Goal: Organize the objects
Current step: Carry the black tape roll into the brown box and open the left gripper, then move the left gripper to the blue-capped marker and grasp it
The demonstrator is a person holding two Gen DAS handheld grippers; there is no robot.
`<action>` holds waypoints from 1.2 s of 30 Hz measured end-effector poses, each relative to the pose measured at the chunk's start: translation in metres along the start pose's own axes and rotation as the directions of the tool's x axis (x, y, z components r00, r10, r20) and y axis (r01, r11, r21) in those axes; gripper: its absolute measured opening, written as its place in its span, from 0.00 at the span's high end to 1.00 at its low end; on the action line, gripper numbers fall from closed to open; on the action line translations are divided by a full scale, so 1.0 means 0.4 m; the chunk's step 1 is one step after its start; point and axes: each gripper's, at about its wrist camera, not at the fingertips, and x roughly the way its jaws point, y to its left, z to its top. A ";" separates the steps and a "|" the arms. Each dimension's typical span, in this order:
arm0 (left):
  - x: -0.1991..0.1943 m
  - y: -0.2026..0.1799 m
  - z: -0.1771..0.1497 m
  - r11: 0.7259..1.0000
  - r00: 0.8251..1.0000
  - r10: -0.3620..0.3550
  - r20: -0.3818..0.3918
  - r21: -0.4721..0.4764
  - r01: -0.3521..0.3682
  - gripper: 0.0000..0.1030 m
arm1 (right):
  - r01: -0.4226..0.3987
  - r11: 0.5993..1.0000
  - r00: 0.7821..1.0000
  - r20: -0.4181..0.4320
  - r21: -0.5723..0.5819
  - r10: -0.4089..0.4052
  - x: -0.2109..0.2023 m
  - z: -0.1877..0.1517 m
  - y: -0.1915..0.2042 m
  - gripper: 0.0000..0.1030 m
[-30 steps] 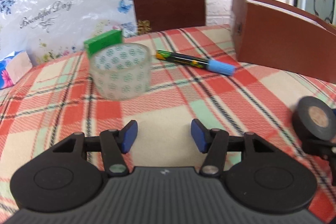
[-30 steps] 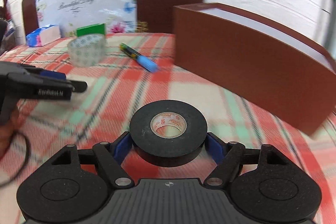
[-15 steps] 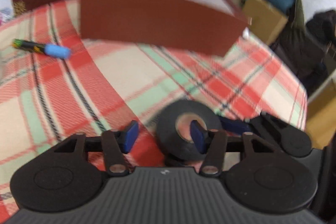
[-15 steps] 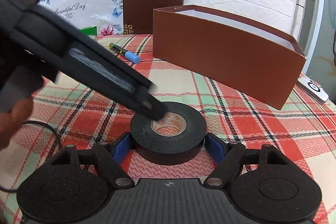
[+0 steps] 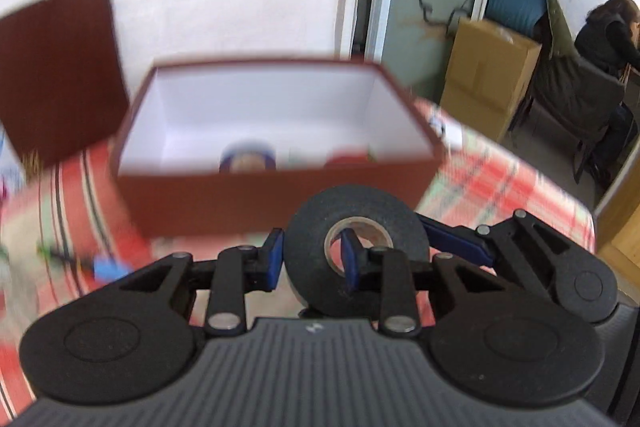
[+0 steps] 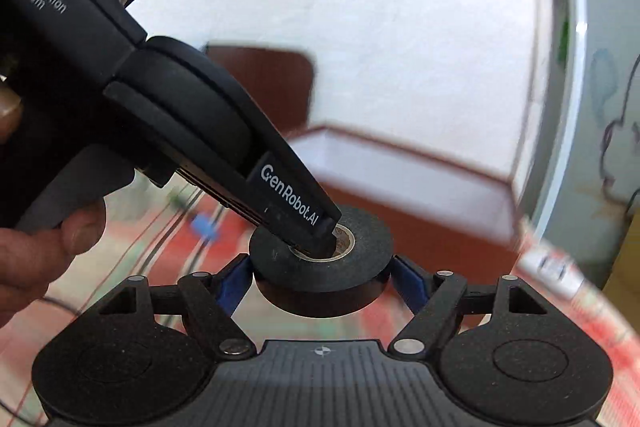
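We hold a roll of black tape (image 5: 352,251) between both grippers, above the plaid-clothed surface (image 5: 500,187) and just in front of the open brown box (image 5: 276,195). Our left gripper (image 5: 310,259) has just been closing, and its fingers now stand narrow on the roll's wall, one blue pad (image 5: 275,259) on the outer rim, the other down inside the cardboard core. Our right gripper (image 6: 322,281) has its fingers spread wide around the roll's outside, pads at either flank; they look to be touching it, so we read this as a handover in which both sides grip. The sorting looks partly done: inside the box we make out a blue-rimmed roll (image 5: 248,157) and a red item (image 5: 348,159), both blurred, resting on the white floor. What we judge is left: the black tape has yet to go over the box's near wall, and a blue-capped marker (image 5: 106,267) lies out on the cloth to the left. The tape is a thick, matte black ring, tightly wound, with a pale printed core, tipped toward the left camera so its hole faces us.
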 end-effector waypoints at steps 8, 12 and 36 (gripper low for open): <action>0.143 -0.023 0.157 1.000 0.999 0.013 0.042 0.015 -0.014 0.68 | 0.078 0.993 0.997 0.005 0.087 -0.079 0.154 0.060 -0.135 0.27; 0.217 -0.027 0.181 0.999 0.999 0.040 0.030 0.031 -0.041 0.68 | 0.104 0.988 0.994 -0.041 0.113 -0.100 0.237 0.053 -0.168 0.27; 0.065 -0.024 0.031 0.979 0.979 0.202 0.035 -0.006 -0.202 0.49 | 0.127 0.981 0.992 -0.030 0.144 -0.124 0.070 -0.029 -0.068 0.20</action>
